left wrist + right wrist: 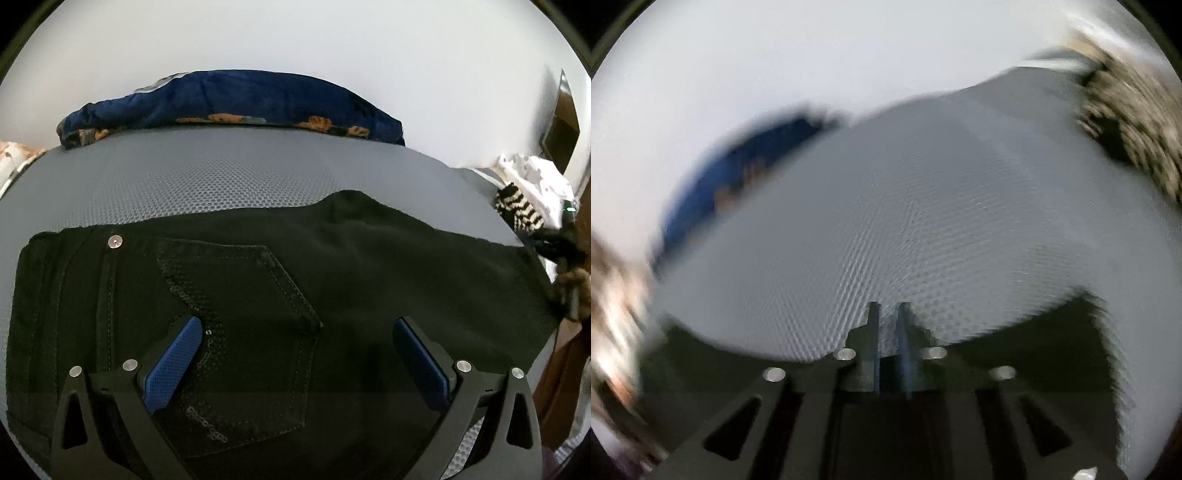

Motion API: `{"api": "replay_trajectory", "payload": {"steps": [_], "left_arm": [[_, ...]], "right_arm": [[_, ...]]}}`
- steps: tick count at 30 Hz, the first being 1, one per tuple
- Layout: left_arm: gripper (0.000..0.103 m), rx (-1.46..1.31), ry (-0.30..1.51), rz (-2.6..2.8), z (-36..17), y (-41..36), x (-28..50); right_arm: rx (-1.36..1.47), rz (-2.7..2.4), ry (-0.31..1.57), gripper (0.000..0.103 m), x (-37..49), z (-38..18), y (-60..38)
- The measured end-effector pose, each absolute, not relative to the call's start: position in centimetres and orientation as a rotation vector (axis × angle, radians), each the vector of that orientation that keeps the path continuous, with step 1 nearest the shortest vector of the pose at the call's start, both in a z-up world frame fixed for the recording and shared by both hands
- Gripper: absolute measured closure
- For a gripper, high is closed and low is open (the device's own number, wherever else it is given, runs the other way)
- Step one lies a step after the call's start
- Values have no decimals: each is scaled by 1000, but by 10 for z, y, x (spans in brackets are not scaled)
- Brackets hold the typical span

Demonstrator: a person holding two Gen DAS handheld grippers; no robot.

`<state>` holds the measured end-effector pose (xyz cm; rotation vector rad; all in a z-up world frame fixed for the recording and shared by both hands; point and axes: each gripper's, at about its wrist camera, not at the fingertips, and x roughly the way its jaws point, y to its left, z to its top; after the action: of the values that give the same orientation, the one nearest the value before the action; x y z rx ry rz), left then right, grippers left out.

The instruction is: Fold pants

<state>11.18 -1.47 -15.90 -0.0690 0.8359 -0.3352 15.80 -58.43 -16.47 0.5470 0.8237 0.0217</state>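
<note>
pants (332,266) were matte black denim, sequins on the pocket (236,314); mat (207,181) was dimpled grey foam-looking stuff.

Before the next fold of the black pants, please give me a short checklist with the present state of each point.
1. Left gripper open above the pants: ok.
2. Pants lie flat on the grey mat: ok, back pocket facing up.
3. Right gripper fingers close together: ok; holding cloth: cannot tell.
4. Right view sharp: not ok, blurred.
5. Blue cloth apart from the pants: ok.
</note>
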Motion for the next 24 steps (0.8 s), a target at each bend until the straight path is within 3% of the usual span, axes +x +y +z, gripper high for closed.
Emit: {"api": "replay_trajectory", "payload": {"steps": [1, 3, 8, 12, 24], "left_arm": [[1, -71, 836, -335, -159, -15, 112], [1, -75, 837, -337, -159, -15, 112], [1, -74, 836, -337, -160, -15, 111], [1, -64, 835, -330, -161, -17, 111], [1, -15, 840, -318, -164, -23, 110]], "right_arm": [[623, 22, 757, 66, 143, -159, -600], [706, -43, 691, 57, 103, -151, -623], [911, -17, 580, 56, -14, -145, -638], [934, -71, 611, 53, -79, -150, -621], [868, -159, 661, 53, -89, -184, -604]]}}
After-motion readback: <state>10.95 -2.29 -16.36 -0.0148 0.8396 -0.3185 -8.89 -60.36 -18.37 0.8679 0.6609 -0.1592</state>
